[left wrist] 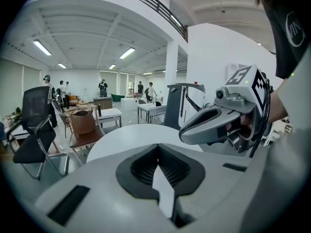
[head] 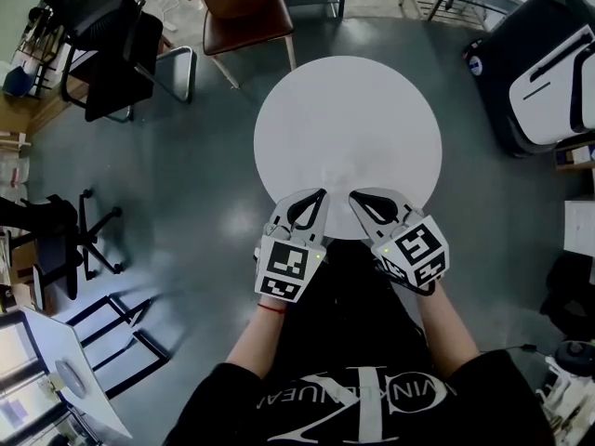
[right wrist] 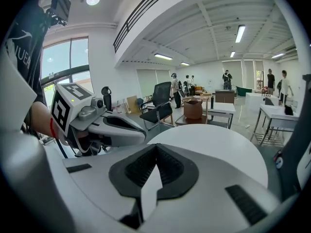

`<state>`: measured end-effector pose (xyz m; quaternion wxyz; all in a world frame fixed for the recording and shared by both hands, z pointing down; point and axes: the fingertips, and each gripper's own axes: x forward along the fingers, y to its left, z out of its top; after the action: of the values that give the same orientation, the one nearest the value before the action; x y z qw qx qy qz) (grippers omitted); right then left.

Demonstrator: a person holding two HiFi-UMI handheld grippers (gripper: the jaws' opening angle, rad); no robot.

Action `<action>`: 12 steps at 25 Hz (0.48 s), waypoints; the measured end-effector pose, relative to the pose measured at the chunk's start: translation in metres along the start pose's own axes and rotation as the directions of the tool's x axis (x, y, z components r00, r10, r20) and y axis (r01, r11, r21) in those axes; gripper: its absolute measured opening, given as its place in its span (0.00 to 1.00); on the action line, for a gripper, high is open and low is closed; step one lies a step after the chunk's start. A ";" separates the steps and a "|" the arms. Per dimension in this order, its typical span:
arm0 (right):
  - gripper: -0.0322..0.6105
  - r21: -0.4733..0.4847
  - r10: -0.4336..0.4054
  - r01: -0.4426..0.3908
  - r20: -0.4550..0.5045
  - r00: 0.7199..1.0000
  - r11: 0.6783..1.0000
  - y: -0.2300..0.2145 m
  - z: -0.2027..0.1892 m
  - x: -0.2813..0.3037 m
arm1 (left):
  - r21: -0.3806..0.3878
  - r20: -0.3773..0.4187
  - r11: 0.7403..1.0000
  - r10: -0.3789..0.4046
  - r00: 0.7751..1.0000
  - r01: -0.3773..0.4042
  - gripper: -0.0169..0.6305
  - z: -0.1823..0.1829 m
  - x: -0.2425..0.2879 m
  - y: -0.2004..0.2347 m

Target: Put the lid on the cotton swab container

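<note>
- The black shirt (head: 363,407) of the person carries large white letters. In the head view they stand upside down, and the part "KLEIN" can be read. Each gripper view catches only a few of these letters at its edge.
- Each marker cube (head: 284,269) carries black-and-white square patterns, not words.
- The left hand-held gripper (head: 322,194) has its jaws fully together and nothing between them. Its own view shows the ribbed black pads (left wrist: 146,166) meeting at the tip.
- The right hand-held gripper (head: 354,196) is the same: jaws pressed together and empty.
- Both tips lie over the near edge of the round white counter (head: 349,119), close beside each other but not touching.
- The cotton swab container and its lid do not show in any of the three views.
- Only the head view shows the dark grey floor (head: 186,193) and a thin red band (head: 271,308) at the left wrist from above.
- Only the gripper views show the high white ceiling with strip lights (left wrist: 127,53) and several people (left wrist: 103,87) standing far off in the hall.
- A brown bag (left wrist: 83,122) stands on a brown chair (head: 246,12) behind the counter. What it holds cannot be told.
</note>
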<state>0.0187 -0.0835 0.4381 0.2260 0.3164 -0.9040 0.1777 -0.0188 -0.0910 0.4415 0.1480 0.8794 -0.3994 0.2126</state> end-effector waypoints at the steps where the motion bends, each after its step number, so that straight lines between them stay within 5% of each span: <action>1: 0.05 0.004 -0.004 0.004 0.007 1.000 1.000 0.004 0.000 -0.003 | -0.003 0.007 1.000 -0.001 1.000 0.001 0.04 0.000 -0.004 -0.003; 12: 0.05 0.032 -0.054 0.050 0.125 0.991 0.998 0.043 0.014 -0.039 | -0.014 0.113 1.000 0.028 0.993 -0.027 0.04 0.012 -0.050 -0.027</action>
<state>0.0132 -0.0389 0.3986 0.1687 0.3538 -0.9051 0.1646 -0.0250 -0.0468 0.4042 0.1277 0.8836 -0.4205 0.1618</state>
